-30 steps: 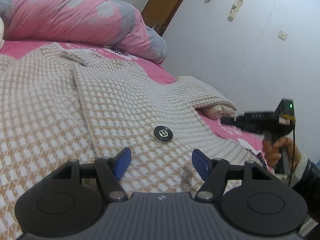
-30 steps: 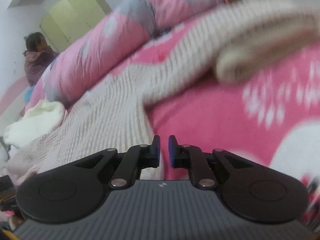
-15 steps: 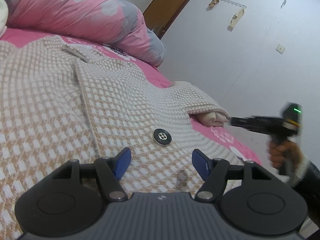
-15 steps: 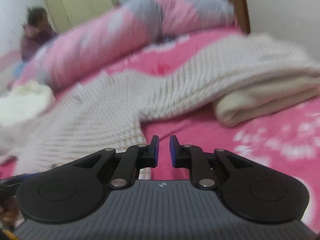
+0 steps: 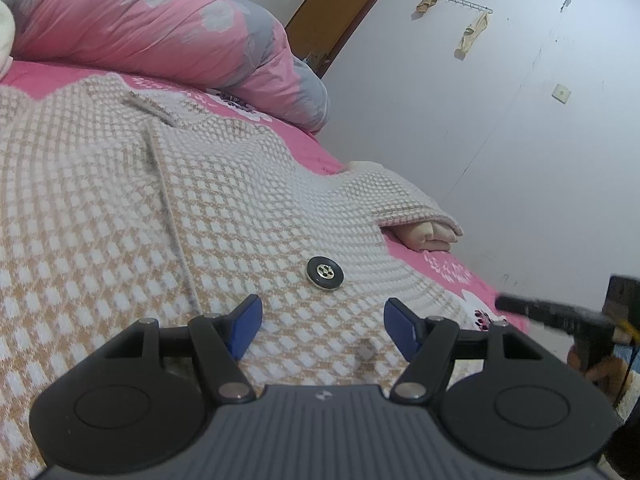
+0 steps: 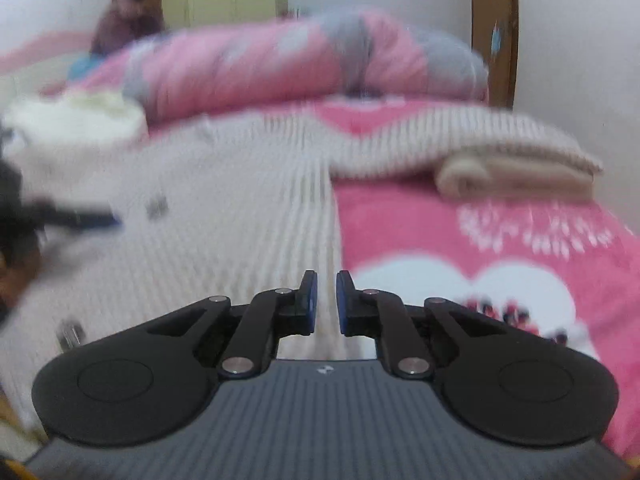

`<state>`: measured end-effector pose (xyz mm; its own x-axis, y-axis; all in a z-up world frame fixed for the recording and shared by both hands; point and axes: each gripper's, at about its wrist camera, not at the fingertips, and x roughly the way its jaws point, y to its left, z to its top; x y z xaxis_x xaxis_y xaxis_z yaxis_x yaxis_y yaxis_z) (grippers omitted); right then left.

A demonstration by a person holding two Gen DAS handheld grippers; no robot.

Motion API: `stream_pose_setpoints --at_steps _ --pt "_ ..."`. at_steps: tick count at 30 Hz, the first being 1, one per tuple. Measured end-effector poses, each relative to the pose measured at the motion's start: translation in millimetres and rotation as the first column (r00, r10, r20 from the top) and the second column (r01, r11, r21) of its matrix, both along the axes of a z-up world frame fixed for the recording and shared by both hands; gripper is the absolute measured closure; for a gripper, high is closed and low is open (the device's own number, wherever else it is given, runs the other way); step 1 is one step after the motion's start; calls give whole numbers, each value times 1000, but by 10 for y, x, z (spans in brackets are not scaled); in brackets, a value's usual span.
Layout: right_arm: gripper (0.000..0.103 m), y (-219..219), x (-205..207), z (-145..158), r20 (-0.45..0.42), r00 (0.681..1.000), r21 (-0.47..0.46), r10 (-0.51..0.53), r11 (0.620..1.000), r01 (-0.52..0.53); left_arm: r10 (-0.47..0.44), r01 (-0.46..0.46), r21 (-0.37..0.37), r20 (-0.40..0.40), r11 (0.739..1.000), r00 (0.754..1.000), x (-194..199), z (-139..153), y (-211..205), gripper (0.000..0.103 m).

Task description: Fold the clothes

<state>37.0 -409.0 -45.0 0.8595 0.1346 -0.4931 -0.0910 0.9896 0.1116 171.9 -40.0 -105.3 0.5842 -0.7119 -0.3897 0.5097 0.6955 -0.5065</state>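
Cardigan [image 5: 120, 208], beige-and-white knit, lies spread flat on pink bed sheet [image 6: 500, 240], black button [image 5: 324, 272] facing up, one sleeve [image 5: 400, 196] stretched toward the wall. Left claw [image 5: 322, 322] hangs just above the knit near the button, fingers spread, nothing between them. Right claw [image 6: 324, 300] off the garment's edge, fingers nearly pressed together, empty. Pink-grey duvet [image 5: 160, 28] bunched behind.

Pink-sheeted bed [image 5: 448, 268] under a spread checked knit cardigan [image 5: 120, 208], rolled pink-grey quilt [image 5: 160, 32] behind.
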Motion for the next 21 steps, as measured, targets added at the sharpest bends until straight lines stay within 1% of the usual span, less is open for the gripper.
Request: stream_pose_setpoints --at_steps 2,3,5,8,9,11,13,14,15,16,17,18,19,20,21 --pt "94 89 107 29 29 1000 13 1 1000 -1 3 -3 13 7 1000 1000 -19 9 -17 34" --pt "93 123 200 -26 18 1000 16 -2 1000 1 5 -5 21 12 1000 1000 -29 14 -27 34" --pt "92 126 388 -179 -33 999 36 -23 999 24 8 -8 36 20 999 1000 -48 23 -47 34" --pt "92 28 519 -358 -116 990 94 -84 991 95 9 -10 39 26 999 1000 -52 28 -42 34" --pt "92 9 520 -332 -134 986 110 -101 987 116 9 -10 36 26 999 1000 -53 26 -35 34" --pt "89 6 412 -137 -139 983 135 -120 981 139 8 -8 20 20 1000 1000 -44 17 -11 34" --pt "88 96 177 31 -91 991 121 -93 987 104 5 -5 -2 13 1000 1000 -33 4 25 34" --pt "85 150 56 110 -65 995 109 -77 990 84 5 -4 -12 9 1000 1000 -30 0 45 34" --pt "76 200 -42 134 -56 996 86 -67 994 71 4 -4 -22 5 1000 1000 -27 -5 60 34" --pt "71 246 -122 110 -63 996 53 -61 997 64 4 -4 -30 1 1000 1000 -23 -9 70 34" --pt "56 285 -155 17 -102 992 19 -76 997 79 4 -4 -37 -3 999 1000 -20 -12 78 34" --pt "53 294 -134 -141 -171 979 -6 -116 993 116 4 -4 -39 -6 999 1000 -19 -8 79 34" --pt "53 280 -139 -256 -181 972 -3 -149 989 151 7 -8 -36 -12 999 1000 -18 5 73 34" --pt "51 277 -151 -284 -160 972 11 -171 984 175 9 -10 -23 -19 1000 1000 -17 34 62 34" --pt "51 285 -141 -272 -158 969 20 -191 980 196 12 -12 -10 -26 1000 1000 -19 67 50 34"
